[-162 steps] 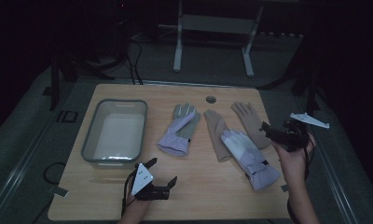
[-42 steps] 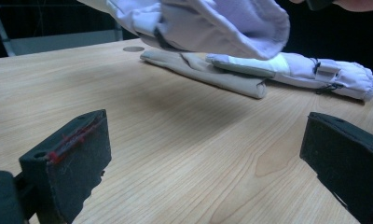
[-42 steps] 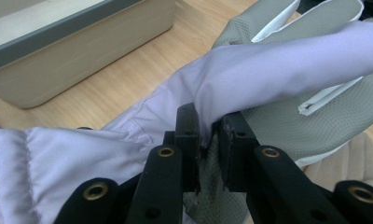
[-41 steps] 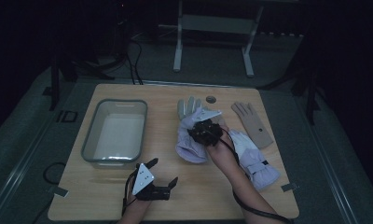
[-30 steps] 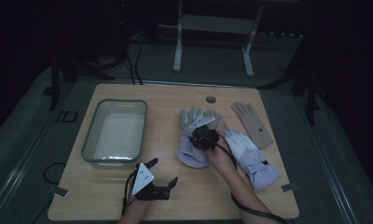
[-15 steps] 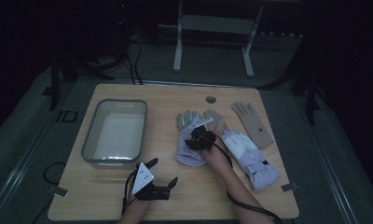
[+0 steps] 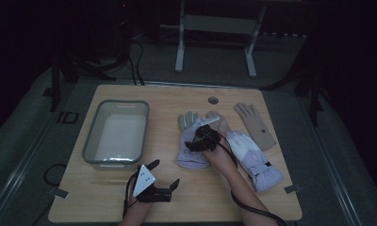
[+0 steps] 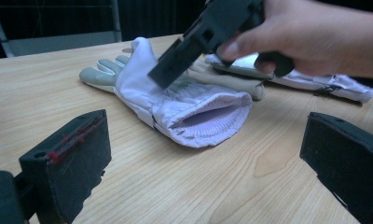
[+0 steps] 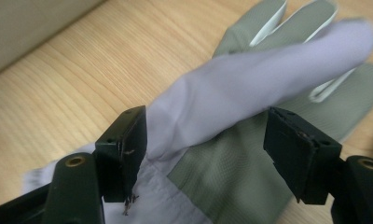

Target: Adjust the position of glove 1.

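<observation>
While both hand-held grippers [image 7: 196,143] gape open, three gloves [image 7: 192,141] and one tray [image 7: 117,133] lie tabled.

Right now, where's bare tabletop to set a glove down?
Free: the front edge between the left hand-held gripper and the lavender glove, and the strip behind the clear bin. Crowded: the right half, gloves side by side.

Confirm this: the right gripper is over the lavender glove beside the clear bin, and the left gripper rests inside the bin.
Not quite. The left gripper is not inside the clear bin; the high view shows it on the bare table in front of the bin, jaws open. The rest holds: the right gripper is over the lavender glove, its jaws just opened around a fold of it.
</observation>
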Motion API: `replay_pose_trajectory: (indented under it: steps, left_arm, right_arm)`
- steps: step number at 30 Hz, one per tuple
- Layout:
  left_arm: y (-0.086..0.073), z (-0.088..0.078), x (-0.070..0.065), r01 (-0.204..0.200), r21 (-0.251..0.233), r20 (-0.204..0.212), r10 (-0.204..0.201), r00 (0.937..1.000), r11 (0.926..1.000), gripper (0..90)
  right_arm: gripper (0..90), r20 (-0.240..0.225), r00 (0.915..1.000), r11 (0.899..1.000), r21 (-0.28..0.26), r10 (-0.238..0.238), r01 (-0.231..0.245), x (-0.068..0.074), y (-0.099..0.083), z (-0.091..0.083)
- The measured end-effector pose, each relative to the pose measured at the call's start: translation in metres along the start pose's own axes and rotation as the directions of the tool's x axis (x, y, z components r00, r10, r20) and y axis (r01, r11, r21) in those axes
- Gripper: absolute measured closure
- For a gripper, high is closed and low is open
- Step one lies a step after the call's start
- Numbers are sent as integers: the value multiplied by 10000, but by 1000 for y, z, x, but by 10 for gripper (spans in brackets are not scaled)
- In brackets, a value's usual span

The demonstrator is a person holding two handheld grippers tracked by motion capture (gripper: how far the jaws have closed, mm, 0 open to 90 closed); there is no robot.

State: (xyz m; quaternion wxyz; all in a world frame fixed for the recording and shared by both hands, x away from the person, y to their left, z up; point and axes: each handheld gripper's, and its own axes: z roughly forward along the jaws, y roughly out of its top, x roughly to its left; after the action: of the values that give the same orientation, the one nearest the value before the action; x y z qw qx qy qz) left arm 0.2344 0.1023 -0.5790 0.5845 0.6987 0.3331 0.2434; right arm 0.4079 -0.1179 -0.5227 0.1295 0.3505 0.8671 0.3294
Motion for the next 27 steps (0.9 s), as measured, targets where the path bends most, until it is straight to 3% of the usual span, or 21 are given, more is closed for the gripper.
replay_pose_trajectory:
  steps: [10,14,18,25,27]
  left_arm:
    - [0,0,0,8,9,-26,-8,10000,10000,20]
    - [0,0,0,7,10,-38,-7,10000,10000,20]
    - [0,0,0,2,19,-65,-2,10000,10000,20]
    - [0,1,0,73,58,-82,-72,9999,10000,20]
    - [0,1,0,39,66,-88,-38,10000,10000,20]
  right_arm:
    - [323,65,10000,9981,-618,-54,58,-13,11,-54]
    - [322,352,9994,9969,-785,-5,33,-23,9,-74]
    - [322,620,9979,9954,-955,176,-117,-35,1,-94]
    - [364,1240,9920,9971,-748,247,-155,-54,-23,-126]
    - [366,1232,9914,9962,-798,440,-343,-59,-31,-133]
